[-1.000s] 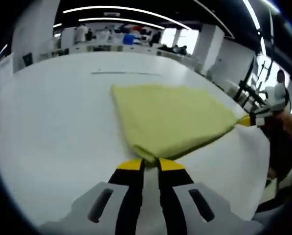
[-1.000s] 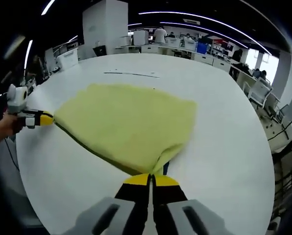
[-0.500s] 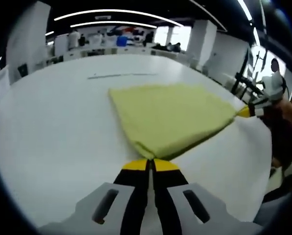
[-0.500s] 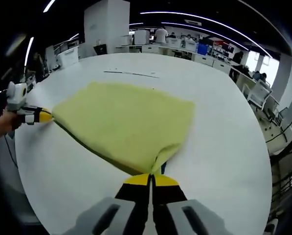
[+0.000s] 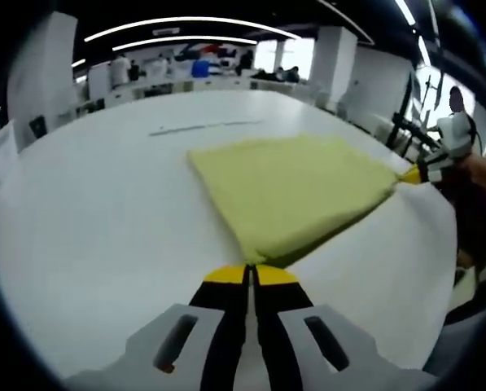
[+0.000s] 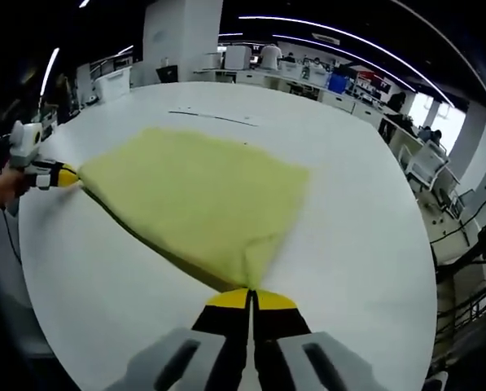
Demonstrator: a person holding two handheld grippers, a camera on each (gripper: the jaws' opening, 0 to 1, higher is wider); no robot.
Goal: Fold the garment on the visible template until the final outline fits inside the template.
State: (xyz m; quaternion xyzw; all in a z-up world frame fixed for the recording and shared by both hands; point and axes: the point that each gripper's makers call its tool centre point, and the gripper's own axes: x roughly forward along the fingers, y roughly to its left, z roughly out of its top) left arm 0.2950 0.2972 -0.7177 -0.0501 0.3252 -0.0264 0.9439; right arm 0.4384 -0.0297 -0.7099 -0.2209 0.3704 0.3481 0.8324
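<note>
Risk of a corner slipping free or the fold skewing if one side pulls harder than the other — stretched taut between both grips, so an uneven tug would wrinkle it or drag it off line. Left gripper (image 5: 251,273) pinched shut on one near corner of the garment (image 5: 295,191), right gripper (image 6: 251,295) likewise clamped on the other corner. Yellow cloth spread just ahead of the fingertips on the table (image 6: 365,228), with a thin dark line — maybe the template — well beyond it

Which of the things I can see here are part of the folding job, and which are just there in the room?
In the job:
- flat yellow cloth garment
- left gripper, shut on one corner
- right gripper, shut on another corner
- round white table

Just about:
- thin dark line marked on the table
- desks and people in the background
</note>
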